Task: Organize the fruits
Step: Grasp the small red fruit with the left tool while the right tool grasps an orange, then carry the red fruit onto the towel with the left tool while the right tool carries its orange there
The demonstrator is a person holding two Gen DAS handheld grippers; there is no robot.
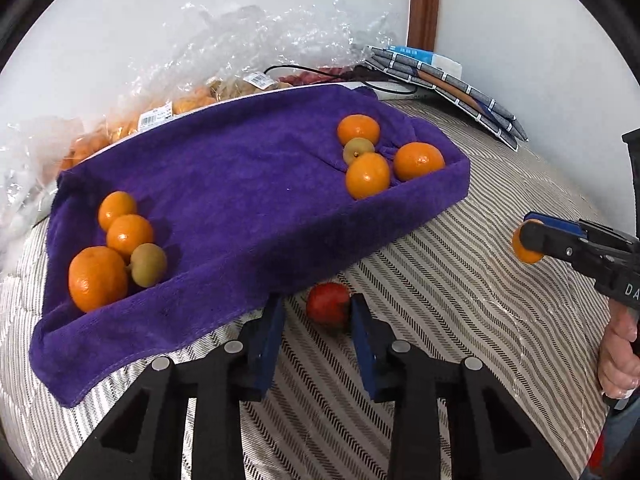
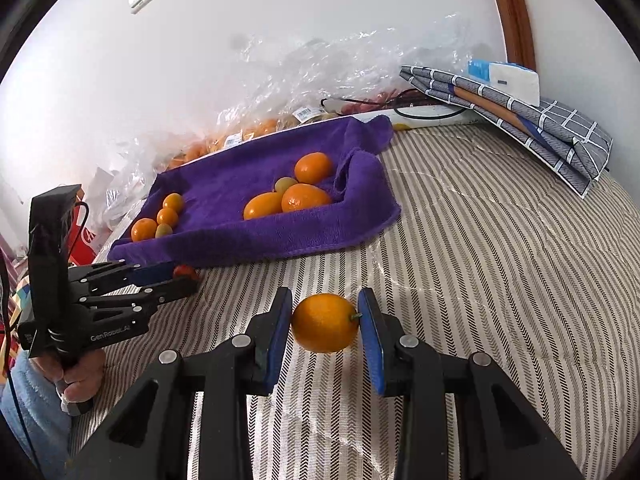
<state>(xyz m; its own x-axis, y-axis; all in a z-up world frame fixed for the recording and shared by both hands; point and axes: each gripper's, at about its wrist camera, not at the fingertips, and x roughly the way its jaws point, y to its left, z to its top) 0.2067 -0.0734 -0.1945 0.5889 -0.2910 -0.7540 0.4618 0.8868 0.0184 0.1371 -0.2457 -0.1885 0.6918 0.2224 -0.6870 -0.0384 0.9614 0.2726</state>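
A purple towel (image 1: 248, 184) lines a tray on the striped bed. It holds two groups of oranges with a small greenish fruit each, one at the left (image 1: 98, 278) and one at the right (image 1: 367, 175). A small red fruit (image 1: 328, 303) lies on the bed just in front of the towel, between the tips of my left gripper (image 1: 316, 308). The right pad touches it, and a strip of bed shows between it and the left pad. My right gripper (image 2: 325, 322) is shut on an orange (image 2: 325, 323) above the bed, and shows at the right edge of the left wrist view (image 1: 532, 240).
Crinkled clear plastic bags (image 1: 224, 60) of more fruit lie behind the towel against the white wall. A folded grey checked cloth (image 2: 532, 120) with a white and blue pack sits at the far right corner. A black cable (image 1: 344, 76) runs behind the tray. A person's hands grip both handles.
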